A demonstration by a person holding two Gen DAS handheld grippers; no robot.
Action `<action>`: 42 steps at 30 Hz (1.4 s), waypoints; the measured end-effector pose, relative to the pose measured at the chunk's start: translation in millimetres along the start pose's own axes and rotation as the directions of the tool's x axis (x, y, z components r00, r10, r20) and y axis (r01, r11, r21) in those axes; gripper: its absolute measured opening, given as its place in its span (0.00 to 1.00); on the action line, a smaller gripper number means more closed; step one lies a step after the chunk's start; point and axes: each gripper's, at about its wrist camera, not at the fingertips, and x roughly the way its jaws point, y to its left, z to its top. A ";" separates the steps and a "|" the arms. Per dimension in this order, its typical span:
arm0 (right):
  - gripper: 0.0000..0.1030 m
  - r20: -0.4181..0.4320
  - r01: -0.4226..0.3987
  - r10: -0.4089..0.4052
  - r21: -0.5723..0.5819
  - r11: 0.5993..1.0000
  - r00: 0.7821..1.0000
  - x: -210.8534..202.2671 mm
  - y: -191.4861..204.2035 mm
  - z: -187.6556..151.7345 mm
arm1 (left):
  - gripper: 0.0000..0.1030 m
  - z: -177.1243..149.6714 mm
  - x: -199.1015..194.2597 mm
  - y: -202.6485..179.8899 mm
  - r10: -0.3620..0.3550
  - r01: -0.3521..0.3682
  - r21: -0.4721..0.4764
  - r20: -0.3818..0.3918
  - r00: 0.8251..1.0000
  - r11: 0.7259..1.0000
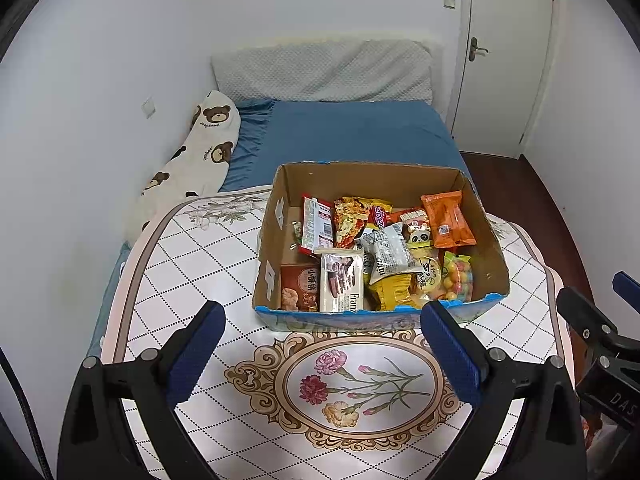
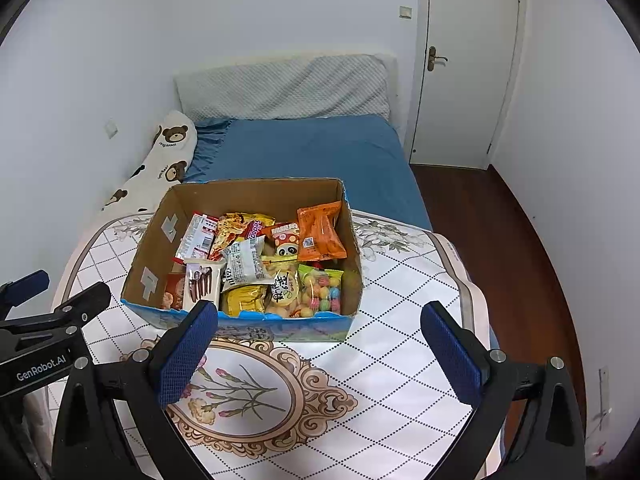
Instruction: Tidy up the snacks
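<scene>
A bed (image 1: 360,132) with a blue sheet fills the far side of the room, with a bear-print pillow (image 1: 188,160) along the left wall and a white door (image 2: 468,64) at the far right. In front of it stands the desk (image 1: 192,264), covered in a white cloth with a diamond grid and a flower medallion; its bare surface runs wide to the left of the box and in front of it, and in the right wrist view also to the right, up to the rounded edge above the dark wood floor (image 2: 500,248).

The cardboard box (image 1: 486,240) sits on the far middle of the desk, open-topped, its low blue front edge torn. Snack packets fill it loosely: an orange packet (image 1: 448,220) at the back right, a bag of coloured candy balls (image 2: 322,292) at the front right, a white biscuit packet (image 1: 342,284) at the front.

The left hand-held gripper (image 1: 322,328) and the right hand-held gripper (image 2: 320,328) hover near the box front, each spread wide and holding nothing.
</scene>
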 end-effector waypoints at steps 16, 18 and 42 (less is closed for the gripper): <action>1.00 0.003 -0.006 0.006 0.008 1.000 1.000 -3.0 -3.3 0.8 | 0.97 -4.6 -5.5 -2.2 -0.006 0.006 0.013 0.008 1.000 1.000; 1.00 0.004 -0.004 0.004 0.007 1.000 1.000 -3.7 -3.4 0.7 | 0.97 -5.4 -7.4 -2.8 -0.008 0.008 0.014 0.012 1.000 1.000; 1.00 0.014 -0.004 0.004 0.014 1.000 1.000 -12.1 -6.6 0.6 | 0.97 -7.1 -17.1 -6.0 -0.010 0.010 0.023 0.022 1.000 1.000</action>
